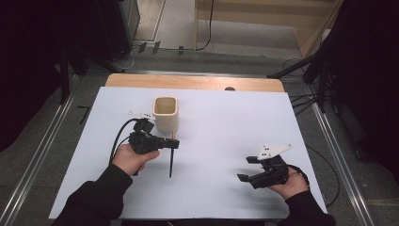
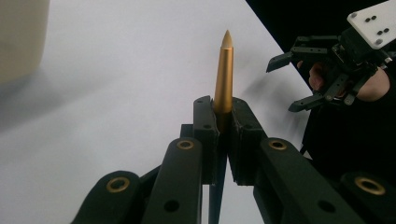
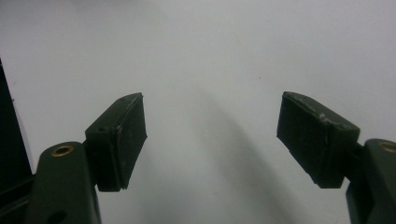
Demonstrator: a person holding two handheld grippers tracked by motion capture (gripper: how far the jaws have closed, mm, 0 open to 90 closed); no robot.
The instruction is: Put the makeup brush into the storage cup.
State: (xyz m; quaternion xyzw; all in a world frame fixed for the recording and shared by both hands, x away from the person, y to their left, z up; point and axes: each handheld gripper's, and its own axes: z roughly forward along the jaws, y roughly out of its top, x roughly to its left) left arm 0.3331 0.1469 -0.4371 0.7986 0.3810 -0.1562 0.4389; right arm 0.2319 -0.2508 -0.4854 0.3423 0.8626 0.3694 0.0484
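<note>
gripping pen (image 2: 223, 74), gold tip close-up

We see a white sheet (image 1: 226, 141) covering a wooden table (image 1: 195, 83), whose bare edge shows at twelve o'clock. Grey floor (image 1: 235, 59) surrounds it, with metal rails (image 1: 40, 155) running at nine and three o'clock. Black curtains (image 1: 28, 56) darken both sides. At one o'clock stands light wooden furniture (image 1: 282, 19); cables (image 1: 207, 28) trail across the floor near twelve.
</note>
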